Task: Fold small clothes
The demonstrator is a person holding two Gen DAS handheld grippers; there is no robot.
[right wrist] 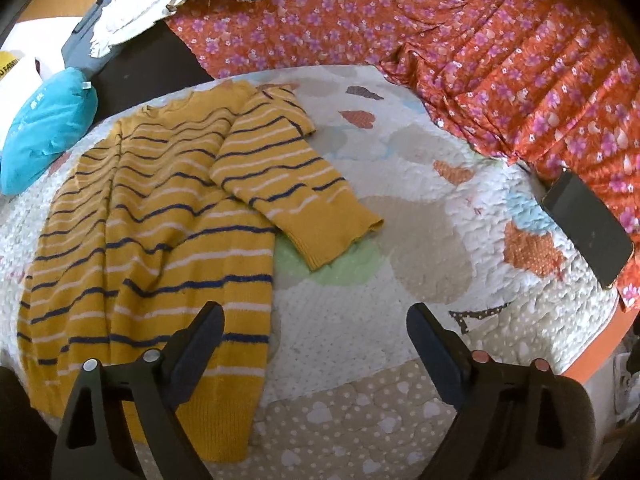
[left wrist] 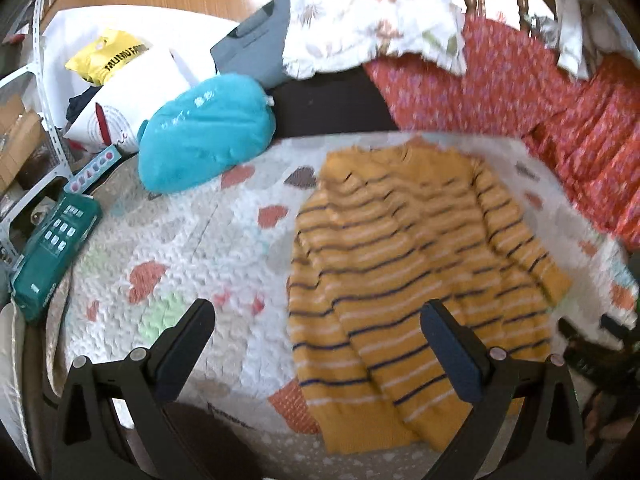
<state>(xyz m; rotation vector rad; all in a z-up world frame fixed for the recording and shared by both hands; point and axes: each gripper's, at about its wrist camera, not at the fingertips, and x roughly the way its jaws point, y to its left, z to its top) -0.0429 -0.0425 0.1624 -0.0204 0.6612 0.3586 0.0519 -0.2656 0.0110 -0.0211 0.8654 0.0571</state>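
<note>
A small yellow sweater [left wrist: 400,264] [right wrist: 160,216] with navy and white stripes lies flat on a white quilt [left wrist: 192,248] [right wrist: 400,208] printed with hearts. One sleeve [right wrist: 296,196] sticks out sideways to the right, and the other is folded in over the body. My left gripper [left wrist: 316,320] hovers open above the sweater's lower left part, with nothing between its fingers. In the right wrist view, my right gripper [right wrist: 316,324] stands open over the sweater's right hem edge, and it too holds nothing. The right gripper's black frame [left wrist: 592,344] shows at the edge of the left wrist view.
A teal plush pillow [left wrist: 204,132] [right wrist: 44,124] lies beyond the sweater's left shoulder. An orange floral fabric [left wrist: 540,120] [right wrist: 480,60] is heaped at the back and right. A dark phone [right wrist: 588,224] rests on its edge. A green box [left wrist: 52,248] and bags [left wrist: 116,92] crowd the left.
</note>
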